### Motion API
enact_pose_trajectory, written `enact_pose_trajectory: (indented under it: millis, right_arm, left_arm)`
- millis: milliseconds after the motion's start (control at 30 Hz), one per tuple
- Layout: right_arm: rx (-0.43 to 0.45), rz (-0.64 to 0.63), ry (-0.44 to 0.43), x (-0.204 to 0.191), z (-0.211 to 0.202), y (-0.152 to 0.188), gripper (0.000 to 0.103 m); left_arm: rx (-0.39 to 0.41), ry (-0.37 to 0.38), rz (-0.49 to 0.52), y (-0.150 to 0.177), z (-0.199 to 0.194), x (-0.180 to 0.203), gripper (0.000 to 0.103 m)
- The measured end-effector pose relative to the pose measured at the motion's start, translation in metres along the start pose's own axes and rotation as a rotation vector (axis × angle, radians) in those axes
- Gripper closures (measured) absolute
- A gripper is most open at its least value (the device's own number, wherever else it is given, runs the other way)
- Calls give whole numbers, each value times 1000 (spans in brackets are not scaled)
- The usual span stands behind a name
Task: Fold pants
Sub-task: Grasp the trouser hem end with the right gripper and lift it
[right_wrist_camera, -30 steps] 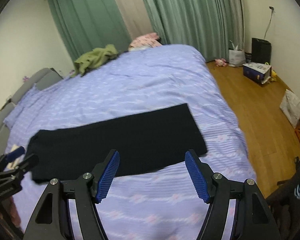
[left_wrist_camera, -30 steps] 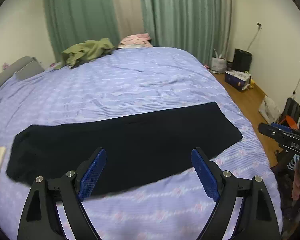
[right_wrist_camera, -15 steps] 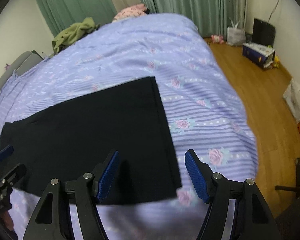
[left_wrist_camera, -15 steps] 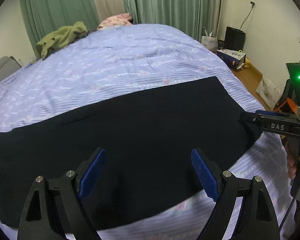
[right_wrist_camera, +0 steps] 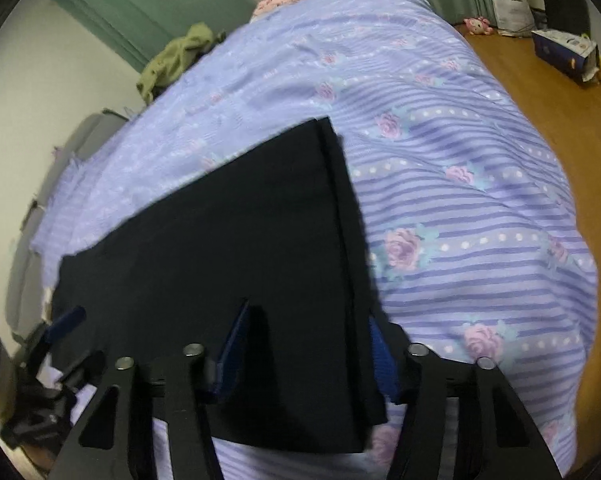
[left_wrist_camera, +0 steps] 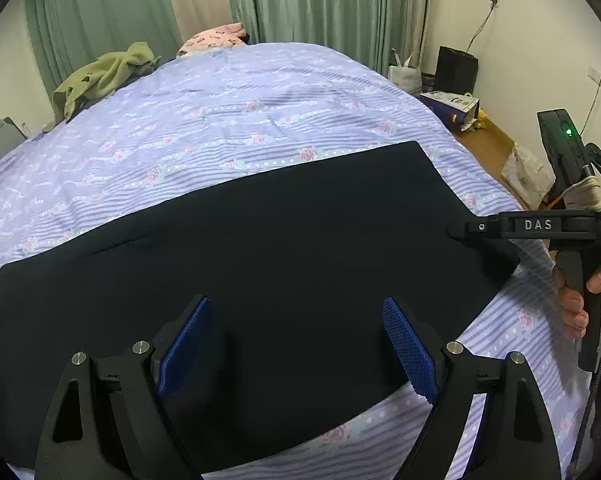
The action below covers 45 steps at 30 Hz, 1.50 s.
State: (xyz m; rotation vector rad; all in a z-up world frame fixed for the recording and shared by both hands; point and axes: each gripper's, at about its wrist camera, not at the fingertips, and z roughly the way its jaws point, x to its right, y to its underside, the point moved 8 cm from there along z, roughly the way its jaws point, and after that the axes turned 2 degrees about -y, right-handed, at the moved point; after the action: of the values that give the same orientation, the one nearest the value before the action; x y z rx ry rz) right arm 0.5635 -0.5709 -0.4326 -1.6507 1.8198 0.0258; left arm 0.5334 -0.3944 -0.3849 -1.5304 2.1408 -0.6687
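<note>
**Both tongs low over the dark pants on the bed**

The pants [left_wrist_camera: 260, 248] lie flat as one long dark strip across the near part of the bed [left_wrist_camera: 228, 120], which is covered in a lilac striped sheet with pink roses. In the right wrist view the same pants [right_wrist_camera: 228, 248] end in a straight hem edge, with the bare sheet [right_wrist_camera: 460, 184] to its right.

The left tongs [left_wrist_camera: 296, 344] are spread wide, blue pads well apart, with pants fabric showing between them; they grip nothing. The right tongs [right_wrist_camera: 304, 354] are also parted, one blue pad over the cloth and the other just past the hem edge, so the pants' end corner sits between the jaws. Whether the pads touch the fabric cannot be told; that view is blurred.

From the left wrist view, the right tongs [left_wrist_camera: 456, 232] reach in from the right, tip over the pants' far end, with the person's fingers [left_wrist_camera: 572, 304] around the handle.

At the far side of the bed lie a green garment [left_wrist_camera: 100, 80] and a pink one [left_wrist_camera: 216, 38], in front of green curtains [left_wrist_camera: 320, 4]. A wooden floor [right_wrist_camera: 560, 104] runs beside the bed.
</note>
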Motion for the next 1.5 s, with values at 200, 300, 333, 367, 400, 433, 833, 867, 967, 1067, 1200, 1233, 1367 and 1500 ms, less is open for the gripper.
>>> enact_pose_trajectory:
  millis: [200,300,333,367,400,433,833,867,967,1067,1200,1233,1367,1500]
  right_arm:
    - [52,51,59,-3,-8,-8,92]
    - [113,20,116,-12,-32,-17,94]
    - [139,11,139,-14,-40,-19,95]
    - [154,12,155,-12,-44,-21,95]
    - [153,21,177,-6,-45,-22,96]
    - [149,30,205,1,-44,-24,97]
    - [126,72,64,16,-40,-2,38]
    - [118,83,60,19,-39,3,38]
    - [102,153,-12,29,-34,22,38]
    - [134,235,-125,35,-32,27,38]
    - [106,286,-244,28,-20,22,36]
    - [96,286,-289,21,-21,21,37]
    - [109,315,-473,1,-29,29,42]
    - [179,436,-372,13,-15,31,52]
  left_arm:
    - [-8,10,-19,-2,0,3,16]
    - [9,5,-1,-9,-2,5,16]
    - [19,-1,6,-12,-4,6,16]
    - [24,-5,10,-14,-4,7,16]
    - [31,-10,15,-16,-5,8,16]
    - [34,-10,17,-17,-6,8,16]
    - [9,-14,11,-2,5,-4,16]
    - [6,-14,10,-2,6,-4,16]
    - [3,-5,21,0,5,-2,16]
    - [16,-8,56,0,2,1,16]
    - [20,16,56,1,0,9,16]
    - [16,24,51,1,-1,10,16]
    - [24,42,48,-2,-4,14,16]
    - [22,45,0,-5,-5,5,16]
